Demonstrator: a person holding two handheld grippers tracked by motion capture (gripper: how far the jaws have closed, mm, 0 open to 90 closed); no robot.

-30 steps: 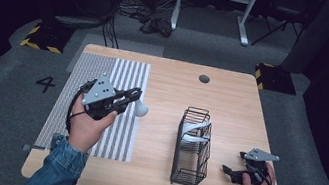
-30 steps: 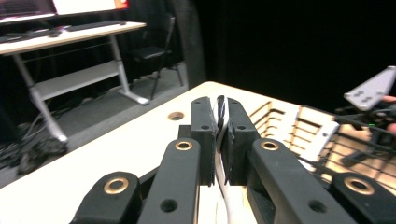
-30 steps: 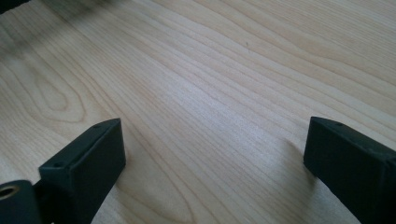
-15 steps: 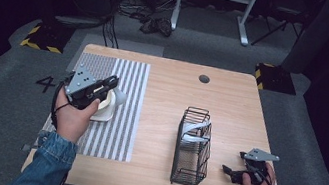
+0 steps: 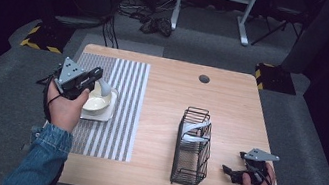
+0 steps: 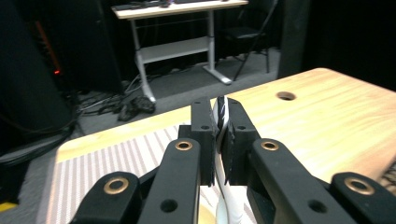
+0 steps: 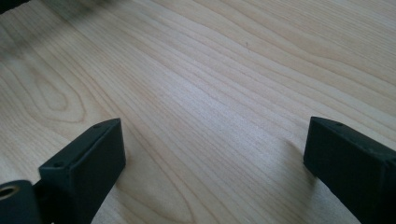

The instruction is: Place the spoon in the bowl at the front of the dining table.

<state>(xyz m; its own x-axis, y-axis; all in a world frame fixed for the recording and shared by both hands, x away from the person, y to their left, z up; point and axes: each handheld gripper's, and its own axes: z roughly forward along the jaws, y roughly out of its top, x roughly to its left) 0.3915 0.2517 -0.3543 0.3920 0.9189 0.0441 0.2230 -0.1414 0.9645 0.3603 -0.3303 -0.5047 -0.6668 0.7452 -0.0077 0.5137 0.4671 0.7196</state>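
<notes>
the spoon (image 6: 223,140) is pinched between your left gripper (image 5: 96,77) jaws, which are nearly closed on it. in the left gripper view it runs lengthwise between the jaws, white, one end poking past the tips toward the far table edge, the other dropping out of frame at the bottom. which end is the bowl is hard to tell there. in the high view its pale end (image 5: 104,87) sticks out over the bowl (image 5: 98,101), slanting down to the right; whether it touches the bowl is unclear.

the bowl sits on a white square plate (image 5: 107,113) on the striped mat (image 5: 121,110), left half of the table (image 5: 171,99). your hand hides the bowl's left side.

the wire rack (image 5: 193,145) stands right of centre, long axis front to back, with something pale (image 5: 195,129) inside its far end; can't make out what.

your right gripper (image 5: 226,171) is near the front right corner, just right of the rack, jaws wide apart (image 7: 210,154), holding nothing, low over bare wood.
</notes>
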